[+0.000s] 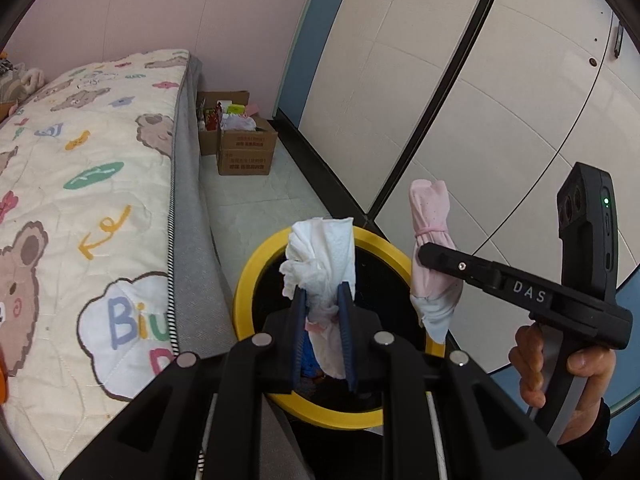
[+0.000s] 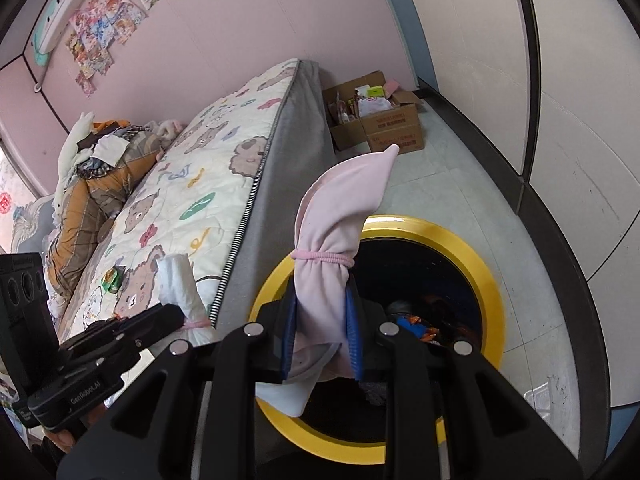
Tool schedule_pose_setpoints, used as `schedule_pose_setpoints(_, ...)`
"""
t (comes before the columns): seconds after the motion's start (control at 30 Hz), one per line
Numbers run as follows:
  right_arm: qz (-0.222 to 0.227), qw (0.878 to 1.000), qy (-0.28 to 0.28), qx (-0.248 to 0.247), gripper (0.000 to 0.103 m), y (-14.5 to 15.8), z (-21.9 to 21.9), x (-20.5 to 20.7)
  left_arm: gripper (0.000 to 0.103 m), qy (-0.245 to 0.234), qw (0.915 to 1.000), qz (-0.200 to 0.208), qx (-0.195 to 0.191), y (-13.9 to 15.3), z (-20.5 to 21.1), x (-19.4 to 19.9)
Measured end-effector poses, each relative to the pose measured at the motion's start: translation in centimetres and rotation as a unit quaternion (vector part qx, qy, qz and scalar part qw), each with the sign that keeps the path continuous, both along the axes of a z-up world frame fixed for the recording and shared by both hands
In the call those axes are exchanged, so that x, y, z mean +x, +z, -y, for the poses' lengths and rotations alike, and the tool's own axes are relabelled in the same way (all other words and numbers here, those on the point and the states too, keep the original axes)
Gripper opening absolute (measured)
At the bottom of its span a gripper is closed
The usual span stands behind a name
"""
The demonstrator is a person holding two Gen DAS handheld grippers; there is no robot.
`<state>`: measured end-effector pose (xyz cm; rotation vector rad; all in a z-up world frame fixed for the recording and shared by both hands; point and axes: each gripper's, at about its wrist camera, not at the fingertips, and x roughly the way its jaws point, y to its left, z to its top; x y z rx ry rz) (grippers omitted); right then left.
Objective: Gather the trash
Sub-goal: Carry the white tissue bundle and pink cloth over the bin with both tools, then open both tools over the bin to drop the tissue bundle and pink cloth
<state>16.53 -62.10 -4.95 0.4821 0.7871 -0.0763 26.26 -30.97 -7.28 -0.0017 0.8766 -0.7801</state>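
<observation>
Left wrist view: the left gripper [image 1: 323, 304] is clamped on a white tissue bundle [image 1: 320, 264], directly over the yellow-rimmed bin [image 1: 256, 264].

Right wrist view: the right gripper [image 2: 322, 320] pinches a pink cloth bundle [image 2: 332, 248] above the bin's near-left rim [image 2: 272, 280]; released here, it could catch that rim and fall outside.

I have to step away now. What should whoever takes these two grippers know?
Left gripper: shut on white tissue wad, over the yellow-rimmed bin.
Right gripper: shut on pink cloth bundle, also over the bin.
Done: both pieces picked up and brought to the bin; some trash already inside.
Left: open each gripper so the pieces drop in.
</observation>
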Motion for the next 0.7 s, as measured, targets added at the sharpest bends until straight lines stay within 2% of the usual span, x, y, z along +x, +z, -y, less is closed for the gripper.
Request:
schedule_pose_setpoints(0.4, -0.017, 1.0, -0.007, -0.008, 0.024, -1.9, 1.0, 1.1, 0.017, -0.008, 0.9997, -0.02, 0.006, -1.8, 1.8, 1.2)
schedule_pose_setpoints(0.5, -0.018, 1.0, -0.014, -0.002, 0.025, -2.0, 1.3, 1.0, 0.023, -0.01, 0.9997, -0.02, 0.006, -1.9, 2.1, 1.3)
schedule_pose_setpoints(0.6, -0.014, 1.0, -0.025, -0.003, 0.039, -1.9, 1.6, 0.7, 0.049, -0.013, 0.9997, -0.02, -0.002, -1.6, 2.2, 1.1)
schedule_pose_setpoints(0.63, -0.012, 0.999, -0.03, -0.004, 0.043, -1.7, 1.8, 0.5, 0.06, -0.007, 0.9999, -0.014, -0.003, -1.5, 2.1, 0.9)
schedule_pose_setpoints(0.67, -0.01, 0.999, -0.035, -0.004, 0.044, -1.6, 1.9, 0.4, 0.066, -0.003, 0.9999, -0.01, -0.005, -1.4, 1.9, 0.8)
schedule_pose_setpoints(0.7, -0.008, 0.999, -0.04, -0.006, 0.044, -1.4, 2.0, 0.2, 0.067, 0.001, 0.9999, -0.009, -0.009, -1.3, 1.7, 0.8)
